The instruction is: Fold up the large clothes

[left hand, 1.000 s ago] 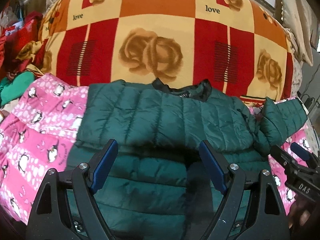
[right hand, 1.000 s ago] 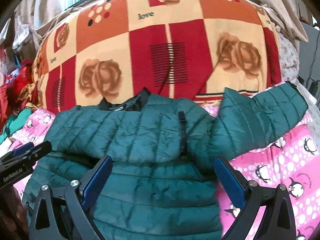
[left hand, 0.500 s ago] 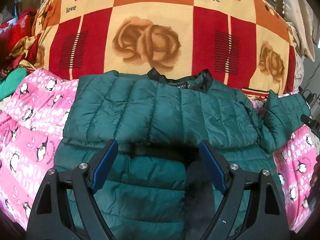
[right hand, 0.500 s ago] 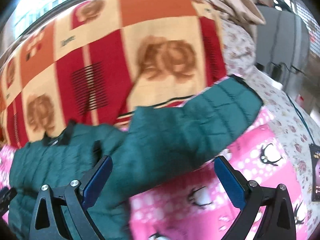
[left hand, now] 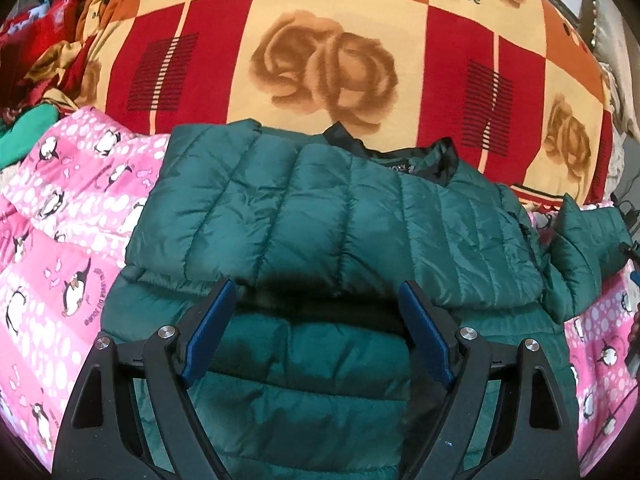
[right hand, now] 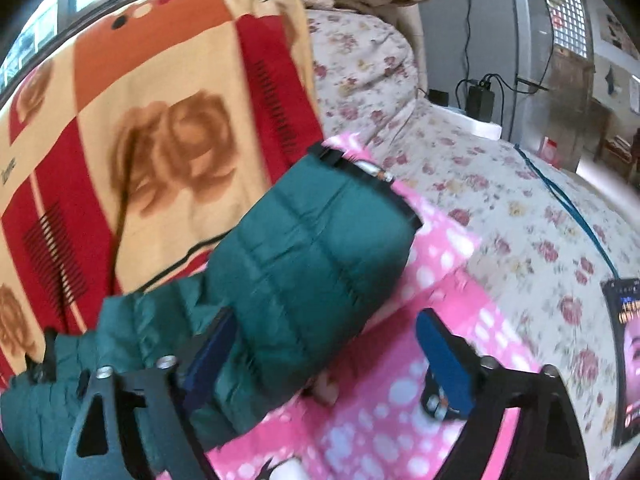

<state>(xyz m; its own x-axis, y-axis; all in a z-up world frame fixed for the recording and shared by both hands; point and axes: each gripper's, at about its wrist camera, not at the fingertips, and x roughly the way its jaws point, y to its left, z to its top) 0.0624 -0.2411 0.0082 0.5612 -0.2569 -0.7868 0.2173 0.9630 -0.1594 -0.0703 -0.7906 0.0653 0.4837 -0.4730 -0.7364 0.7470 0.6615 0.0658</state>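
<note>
A dark green quilted puffer jacket (left hand: 320, 232) lies on a pink penguin blanket (left hand: 60, 240), collar away from me. One sleeve is folded across its chest. Its other sleeve (right hand: 304, 256) stretches out to the right, cuff at the far end. My left gripper (left hand: 318, 332) is open and empty, low over the jacket's lower body. My right gripper (right hand: 324, 356) is open and empty over the sleeve, its left finger (right hand: 212, 348) over the green fabric and its right finger over the pink blanket. The right gripper's tip shows at the left wrist view's right edge (left hand: 632, 248).
A big red, orange and cream rose blanket (left hand: 320, 60) rises behind the jacket. A floral bedsheet (right hand: 500, 184) lies to the right with a blue lanyard and card (right hand: 624, 340). Clothes are piled at far left (left hand: 36, 80). Cables and a charger (right hand: 480, 96) stand by the wall.
My right gripper has swung right, from over the jacket's body to over the outstretched sleeve. My left gripper has moved closer to the jacket. Both stay open.
</note>
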